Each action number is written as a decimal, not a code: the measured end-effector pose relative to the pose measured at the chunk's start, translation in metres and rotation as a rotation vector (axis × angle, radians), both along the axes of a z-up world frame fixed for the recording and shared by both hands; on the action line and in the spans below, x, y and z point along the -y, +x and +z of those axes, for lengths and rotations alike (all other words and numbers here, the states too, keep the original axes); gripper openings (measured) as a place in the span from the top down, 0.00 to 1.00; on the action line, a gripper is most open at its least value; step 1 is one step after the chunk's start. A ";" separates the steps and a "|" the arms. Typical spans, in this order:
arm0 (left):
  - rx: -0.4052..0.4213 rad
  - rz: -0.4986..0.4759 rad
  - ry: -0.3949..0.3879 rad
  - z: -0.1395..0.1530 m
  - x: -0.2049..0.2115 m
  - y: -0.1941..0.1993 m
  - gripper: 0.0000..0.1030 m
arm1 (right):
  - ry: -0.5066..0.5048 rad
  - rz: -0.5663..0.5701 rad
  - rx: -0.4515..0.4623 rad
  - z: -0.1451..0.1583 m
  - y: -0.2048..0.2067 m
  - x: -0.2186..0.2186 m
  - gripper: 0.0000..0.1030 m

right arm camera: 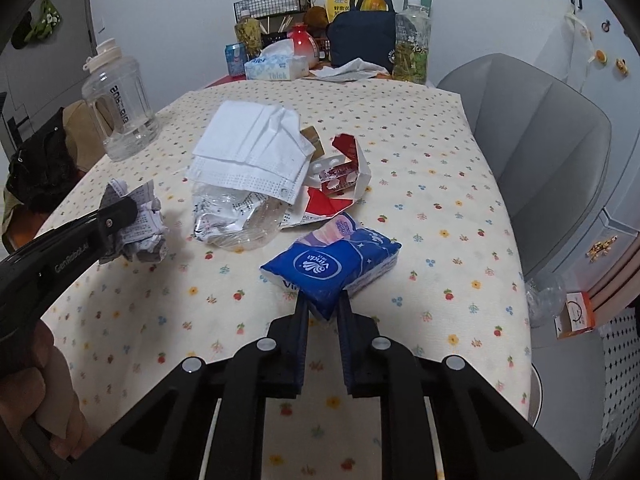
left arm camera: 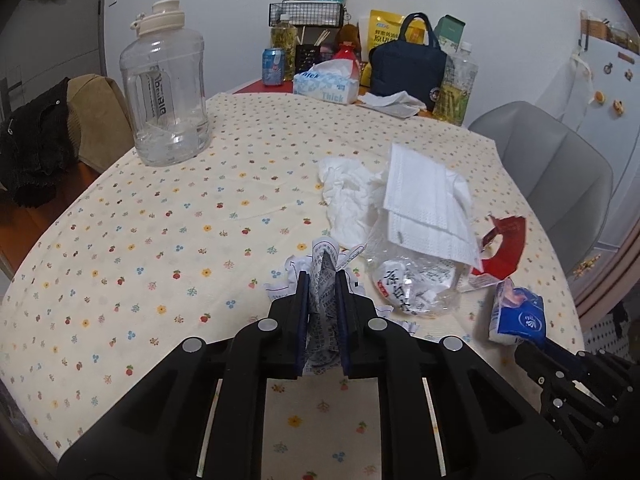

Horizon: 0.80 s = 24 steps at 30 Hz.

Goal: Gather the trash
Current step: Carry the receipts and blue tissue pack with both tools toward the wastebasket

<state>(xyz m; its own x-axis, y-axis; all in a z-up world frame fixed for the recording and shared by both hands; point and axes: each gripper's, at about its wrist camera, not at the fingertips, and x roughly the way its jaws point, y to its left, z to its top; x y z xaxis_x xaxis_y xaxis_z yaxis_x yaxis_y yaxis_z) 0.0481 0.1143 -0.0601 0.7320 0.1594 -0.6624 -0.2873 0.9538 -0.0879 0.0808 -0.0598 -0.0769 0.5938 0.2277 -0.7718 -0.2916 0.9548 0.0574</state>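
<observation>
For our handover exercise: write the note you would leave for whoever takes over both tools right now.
Left tool: shut on the crumpled printed paper.
Right tool: shut on the blue tissue pack.
On the tablecloth remain: face mask, clear wrapper, torn red pill box, crumpled white tissue.
Done: two pieces gripped. Left: bin them, then collect the rest. No bin in view.

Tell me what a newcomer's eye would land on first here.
The heap of litter mid-table: a white pleated face mask draped over a crumpled clear plastic wrapper, beside a torn red and white pill box. Then the two catches: the left gripper shut on a crumpled printed paper leaflet, the right gripper pinching a blue tissue packet.
</observation>
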 end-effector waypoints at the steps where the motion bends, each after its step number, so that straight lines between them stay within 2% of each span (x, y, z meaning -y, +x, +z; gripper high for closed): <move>1: 0.006 -0.004 0.000 0.002 0.002 -0.001 0.87 | 0.008 -0.004 0.003 0.003 -0.003 0.003 0.86; 16: 0.086 -0.121 0.039 0.044 0.068 -0.008 0.87 | 0.068 -0.106 0.104 0.052 -0.035 0.068 0.86; 24: 0.113 -0.204 0.052 0.059 0.111 -0.004 0.87 | 0.077 -0.180 0.134 0.067 -0.043 0.111 0.86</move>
